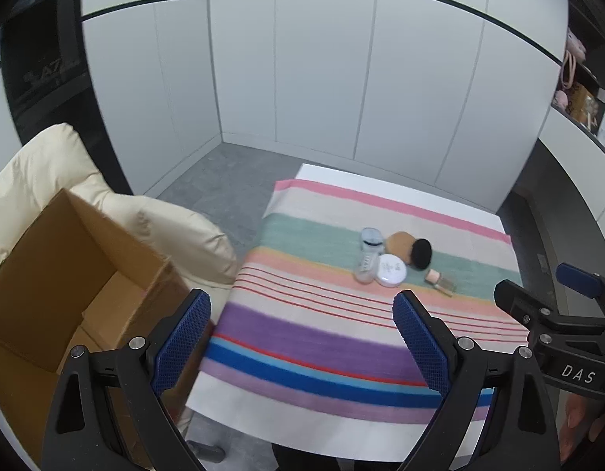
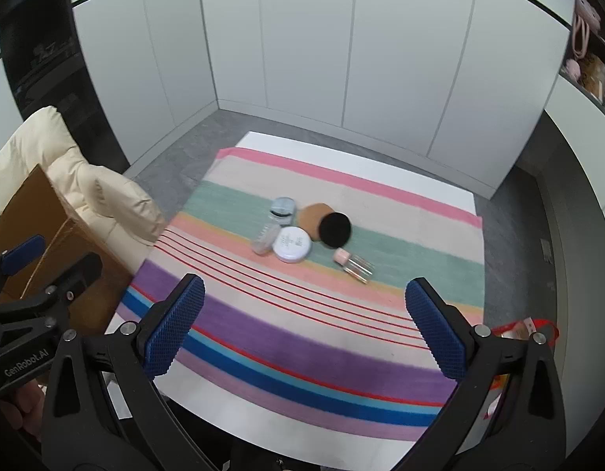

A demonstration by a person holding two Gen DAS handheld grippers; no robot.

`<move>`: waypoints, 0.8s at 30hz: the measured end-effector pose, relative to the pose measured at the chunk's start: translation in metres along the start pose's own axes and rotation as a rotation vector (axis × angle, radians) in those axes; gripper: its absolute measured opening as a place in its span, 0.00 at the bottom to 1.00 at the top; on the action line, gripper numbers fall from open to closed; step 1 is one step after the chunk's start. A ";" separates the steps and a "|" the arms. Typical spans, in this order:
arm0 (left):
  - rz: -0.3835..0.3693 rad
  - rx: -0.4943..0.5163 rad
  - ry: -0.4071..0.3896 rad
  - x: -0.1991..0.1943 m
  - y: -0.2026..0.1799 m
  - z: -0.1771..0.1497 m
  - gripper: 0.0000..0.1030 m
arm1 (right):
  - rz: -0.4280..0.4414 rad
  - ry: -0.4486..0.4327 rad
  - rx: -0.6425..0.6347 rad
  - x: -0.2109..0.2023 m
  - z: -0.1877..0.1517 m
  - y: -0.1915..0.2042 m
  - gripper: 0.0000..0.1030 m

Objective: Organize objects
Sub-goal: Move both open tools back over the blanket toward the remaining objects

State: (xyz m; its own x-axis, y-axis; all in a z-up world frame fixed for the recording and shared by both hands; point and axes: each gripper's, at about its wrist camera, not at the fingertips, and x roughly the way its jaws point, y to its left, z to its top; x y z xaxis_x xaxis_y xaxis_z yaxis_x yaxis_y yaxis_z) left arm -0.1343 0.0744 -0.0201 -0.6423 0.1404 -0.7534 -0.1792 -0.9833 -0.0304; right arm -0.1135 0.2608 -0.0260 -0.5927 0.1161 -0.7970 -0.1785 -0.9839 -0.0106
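One striped cloth (image 2: 302, 333) covers white table (image 2: 341, 157); white wall panels (image 2: 302, 59) behind.

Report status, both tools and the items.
Left tool, right tool open, empty. Cosmetics cluster untouched on striped cloth. Cardboard box open at left. Path unobstructed.

cloth (image 2: 302, 337): woven fabric, matt, striped | box (image 1: 66, 274): plain brown cardboard, matt | cushion (image 1: 47, 165): cream, soft, faint sheen | compact (image 2: 292, 244): white plastic, glossy | vial (image 2: 357, 266): clear glass or plastic, pink cap | puff (image 2: 334, 229): black, fuzzy, matt | gripper pads (image 2: 172, 333): blue, textured rubber-like; frames black matt plastic
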 end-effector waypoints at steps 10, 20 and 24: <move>-0.049 0.049 0.038 0.011 -0.039 0.002 0.92 | -0.025 0.011 0.065 -0.003 -0.012 -0.046 1.00; -0.094 0.104 0.094 0.045 -0.068 -0.005 0.92 | -0.055 0.045 0.095 0.011 -0.023 -0.079 1.00; -0.095 0.093 0.109 0.070 -0.071 -0.007 0.92 | -0.058 0.065 0.086 0.028 -0.026 -0.083 1.00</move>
State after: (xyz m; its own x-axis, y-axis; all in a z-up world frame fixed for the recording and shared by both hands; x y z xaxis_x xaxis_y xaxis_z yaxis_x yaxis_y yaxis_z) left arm -0.1615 0.1530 -0.0751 -0.5356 0.2143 -0.8168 -0.3073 -0.9504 -0.0478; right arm -0.0951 0.3422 -0.0632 -0.5276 0.1605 -0.8342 -0.2789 -0.9603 -0.0083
